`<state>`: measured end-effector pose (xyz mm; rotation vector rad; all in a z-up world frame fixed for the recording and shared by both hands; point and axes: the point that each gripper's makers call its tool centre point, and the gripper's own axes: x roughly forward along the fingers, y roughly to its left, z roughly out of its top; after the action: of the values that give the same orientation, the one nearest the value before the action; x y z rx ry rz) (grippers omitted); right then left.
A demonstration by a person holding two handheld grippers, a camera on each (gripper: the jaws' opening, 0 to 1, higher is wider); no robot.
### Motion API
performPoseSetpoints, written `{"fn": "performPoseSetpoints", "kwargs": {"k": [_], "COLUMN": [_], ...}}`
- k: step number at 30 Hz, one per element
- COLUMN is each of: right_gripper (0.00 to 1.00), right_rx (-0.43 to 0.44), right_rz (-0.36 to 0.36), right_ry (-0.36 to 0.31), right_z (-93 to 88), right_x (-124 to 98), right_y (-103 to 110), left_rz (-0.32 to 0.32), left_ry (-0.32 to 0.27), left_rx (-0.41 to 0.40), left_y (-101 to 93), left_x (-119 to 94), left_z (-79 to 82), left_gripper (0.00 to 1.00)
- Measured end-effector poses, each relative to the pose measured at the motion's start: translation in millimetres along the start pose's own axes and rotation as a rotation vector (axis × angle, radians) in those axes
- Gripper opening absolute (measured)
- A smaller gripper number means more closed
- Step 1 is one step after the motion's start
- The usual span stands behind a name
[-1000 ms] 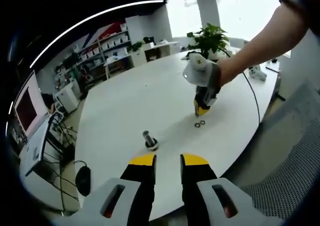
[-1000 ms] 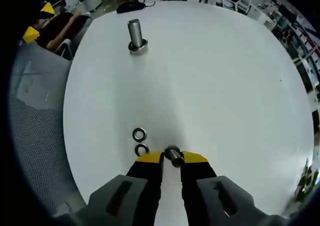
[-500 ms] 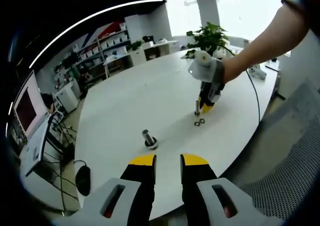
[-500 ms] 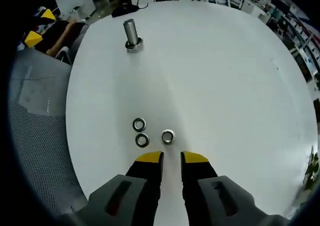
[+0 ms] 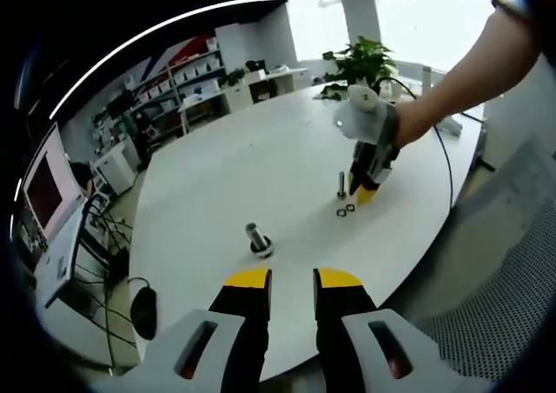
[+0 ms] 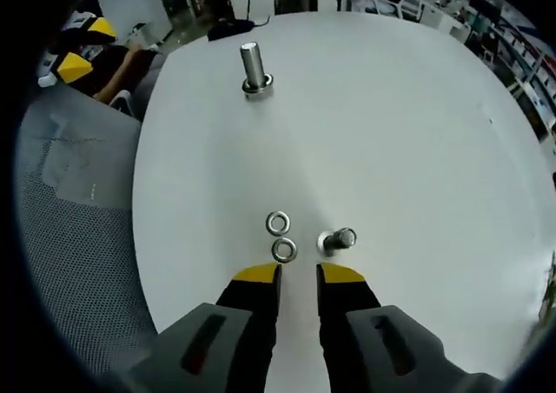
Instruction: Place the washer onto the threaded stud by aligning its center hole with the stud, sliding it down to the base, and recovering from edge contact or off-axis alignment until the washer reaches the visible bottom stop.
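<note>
Two loose steel washers [image 6: 278, 223] [image 6: 284, 250] lie on the white table [image 6: 417, 132] just ahead of my right gripper [image 6: 298, 276], which is open and holds nothing. A short threaded stud [image 6: 339, 239] stands upright beside them, a little right of the jaws. A taller stud [image 6: 253, 67] with a ring at its foot stands farther off. In the left gripper view that taller stud [image 5: 258, 241] is ahead of my open, empty left gripper [image 5: 293, 280]. Beyond it are the short stud [image 5: 341, 184], the washers [image 5: 346, 209] and the right gripper [image 5: 363, 193].
A mesh chair [image 6: 69, 210] sits past the table edge on the left of the right gripper view. A black mouse [image 5: 144, 309] lies on the floor side, a potted plant [image 5: 365, 60] stands at the table's far end, and a cable [image 5: 447, 171] runs along it.
The right gripper was shut on the short stud; it has opened, left the stud standing on the table and drawn back. The left gripper has stayed still.
</note>
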<state>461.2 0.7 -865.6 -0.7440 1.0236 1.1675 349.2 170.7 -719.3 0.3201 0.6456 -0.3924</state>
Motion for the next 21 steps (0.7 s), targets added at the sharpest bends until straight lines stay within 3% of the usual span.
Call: {"fn": "performPoseSetpoints", "kwargs": {"k": [7,11,16,21], "right_gripper": [0.2,0.17,0.12,0.12], "right_rx": [0.032,-0.078,-0.121,-0.06], "right_rz": [-0.003,-0.029,-0.016,0.012], "right_ry": [-0.022,0.003,0.004,-0.009], "right_z": [10.9,9.9,7.2,1.4], "right_x": [5.4,5.1,5.2,0.9], "right_y": [0.9,0.7,8.4,8.1], "left_rz": [0.01,0.014,0.016,0.015], "left_ry": [0.002,0.002,-0.001,-0.001], "left_rx": [-0.007,-0.008,-0.009,-0.009], "left_y": [2.4,3.3,3.4,3.6], "left_x": [-0.6,-0.6,-0.7,-0.4], "left_z": [-0.8,-0.9,0.0,0.4], "left_gripper": [0.17,0.17,0.17,0.17]}}
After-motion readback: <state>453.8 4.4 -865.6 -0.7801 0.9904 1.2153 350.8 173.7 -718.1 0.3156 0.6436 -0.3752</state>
